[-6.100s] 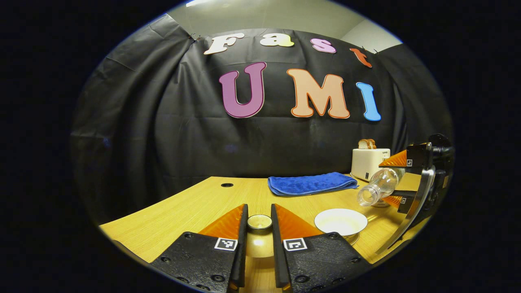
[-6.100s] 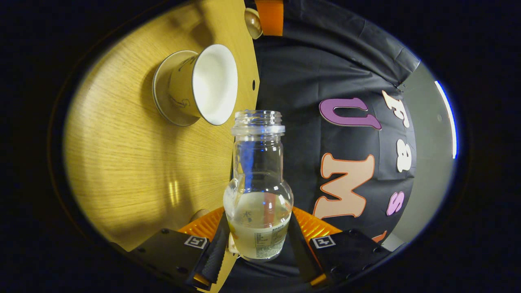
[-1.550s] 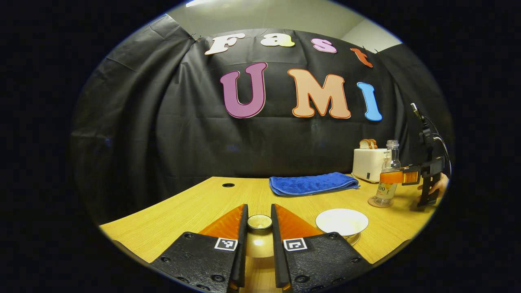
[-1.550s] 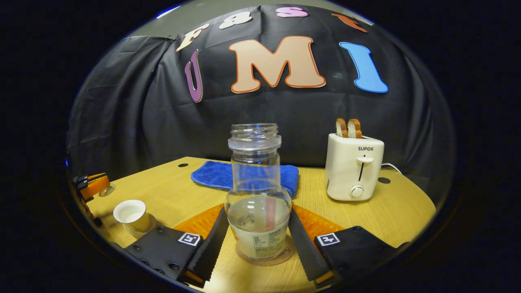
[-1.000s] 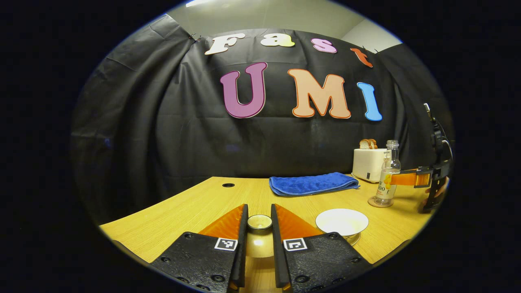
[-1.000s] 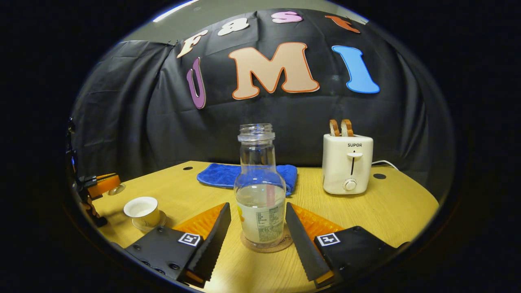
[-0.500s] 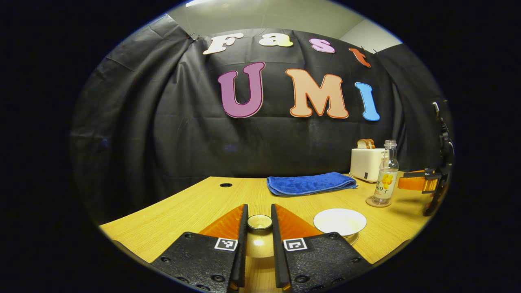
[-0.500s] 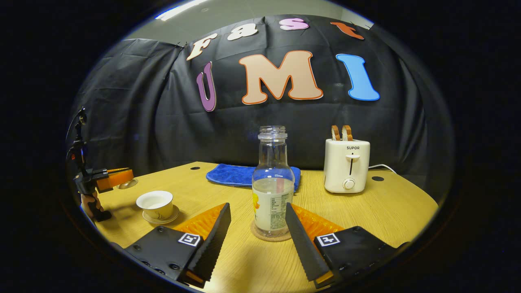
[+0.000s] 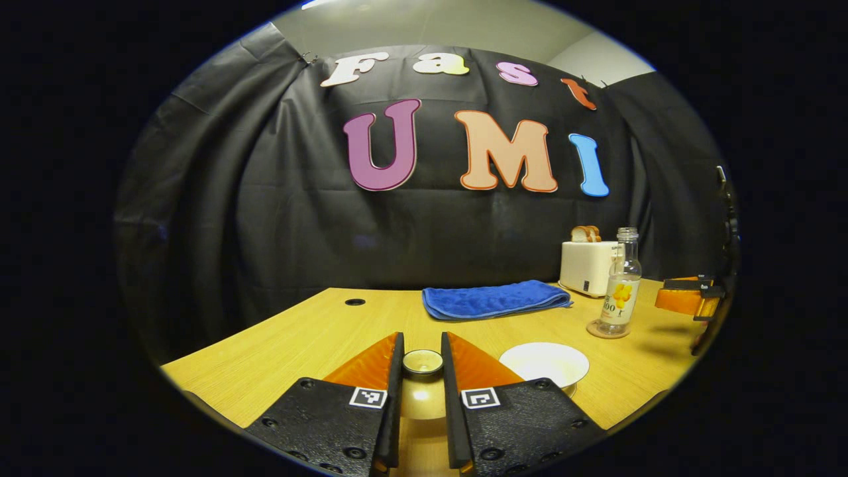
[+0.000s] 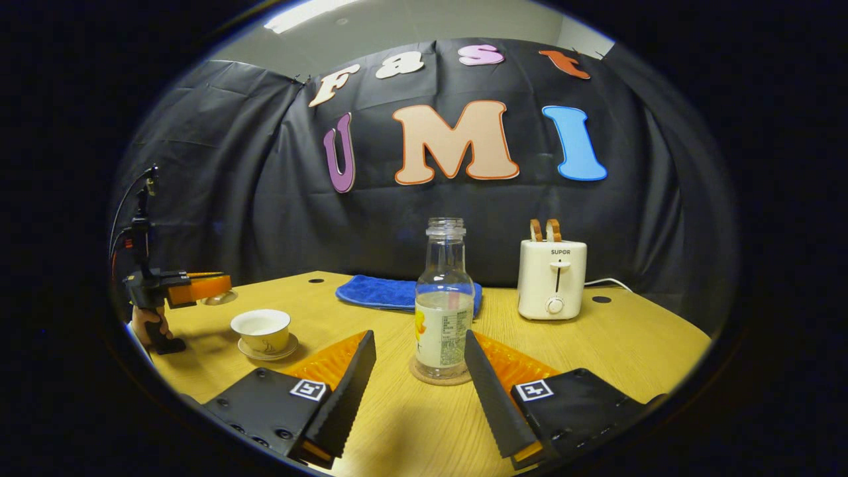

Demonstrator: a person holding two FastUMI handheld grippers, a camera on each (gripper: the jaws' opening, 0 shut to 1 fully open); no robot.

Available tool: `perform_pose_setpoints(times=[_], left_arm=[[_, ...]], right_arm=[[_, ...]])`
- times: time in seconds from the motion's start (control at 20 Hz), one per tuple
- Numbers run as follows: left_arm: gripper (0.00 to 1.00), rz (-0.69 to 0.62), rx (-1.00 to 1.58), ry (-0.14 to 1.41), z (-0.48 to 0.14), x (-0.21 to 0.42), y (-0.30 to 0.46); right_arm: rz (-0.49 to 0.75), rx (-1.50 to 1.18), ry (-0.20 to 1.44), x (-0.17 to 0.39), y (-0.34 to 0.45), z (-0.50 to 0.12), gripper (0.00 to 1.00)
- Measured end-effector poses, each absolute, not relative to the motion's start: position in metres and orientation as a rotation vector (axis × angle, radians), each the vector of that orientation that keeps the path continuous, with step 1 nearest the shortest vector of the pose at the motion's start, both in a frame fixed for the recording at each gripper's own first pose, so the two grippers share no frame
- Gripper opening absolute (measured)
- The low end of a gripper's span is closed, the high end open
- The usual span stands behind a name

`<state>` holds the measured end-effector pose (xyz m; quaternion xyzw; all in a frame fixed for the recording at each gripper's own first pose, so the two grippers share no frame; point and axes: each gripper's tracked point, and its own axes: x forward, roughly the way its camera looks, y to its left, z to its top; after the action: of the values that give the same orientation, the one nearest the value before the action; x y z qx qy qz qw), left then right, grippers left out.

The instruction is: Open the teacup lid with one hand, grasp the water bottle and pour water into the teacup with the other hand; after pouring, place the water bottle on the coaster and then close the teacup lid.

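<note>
Standing back from the table (image 10: 596, 344): the right gripper (image 10: 419, 368) has let go and backed off, jaws spread wide with the water bottle (image 10: 444, 311) now clear in front of them, upright on the coaster (image 10: 424, 376), near the toaster (image 10: 552, 278) and blue towel (image 10: 377, 291). A second ago those fingers flanked the glass closely. So pour and placement look done. Teacup (image 10: 261, 329) sits open on its saucer, left of the bottle. Left gripper (image 9: 421, 361) clamped on the lid (image 9: 423, 362), held just left of the cup. Remaining, by my read: carry the lid over and seat it.
</note>
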<state>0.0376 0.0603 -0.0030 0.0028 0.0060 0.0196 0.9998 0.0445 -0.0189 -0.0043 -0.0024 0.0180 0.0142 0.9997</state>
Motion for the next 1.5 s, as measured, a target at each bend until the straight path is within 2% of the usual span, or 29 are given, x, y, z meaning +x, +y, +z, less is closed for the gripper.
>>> perform_pose_setpoints(times=[0.1,0.15,0.3,0.55,0.7,0.9,0.95,1.25,1.3,1.5], left_arm=[[0.26,-0.001,0.005,0.011,-0.003,0.043,0.051],[0.26,-0.024,0.005,0.012,-0.003,0.047,0.046],[0.26,-0.104,0.004,0.011,-0.003,0.055,0.026],[0.26,-0.243,0.001,0.013,-0.004,0.063,-0.010],[0.26,-0.302,0.005,0.026,-0.007,0.063,-0.026],[0.26,-0.370,0.023,0.053,-0.010,0.062,-0.044],[0.26,-0.385,0.030,0.062,-0.011,0.062,-0.048],[0.27,-0.436,0.074,0.131,-0.022,0.065,-0.058],[0.27,-0.441,0.080,0.141,-0.024,0.064,-0.058],[0.29,-0.426,0.075,0.134,-0.022,0.063,-0.054]], right_arm=[[0.013,-0.009,0.000,0.038,-0.023,0.002,0.89],[0.013,-0.009,0.003,0.035,-0.023,0.000,0.84],[-0.001,-0.009,0.000,0.029,-0.028,0.001,0.87],[-0.036,-0.008,0.001,0.024,-0.035,0.001,0.84],[-0.061,-0.007,0.000,0.020,-0.038,0.004,0.87],[-0.079,-0.008,-0.002,0.016,-0.042,0.002,0.84],[-0.085,-0.009,-0.004,0.015,-0.044,0.002,0.87],[-0.090,-0.008,-0.004,0.013,-0.044,0.001,0.84],[-0.090,-0.008,-0.004,0.014,-0.044,0.001,0.87],[-0.090,-0.008,-0.004,0.014,-0.044,0.001,0.84]])
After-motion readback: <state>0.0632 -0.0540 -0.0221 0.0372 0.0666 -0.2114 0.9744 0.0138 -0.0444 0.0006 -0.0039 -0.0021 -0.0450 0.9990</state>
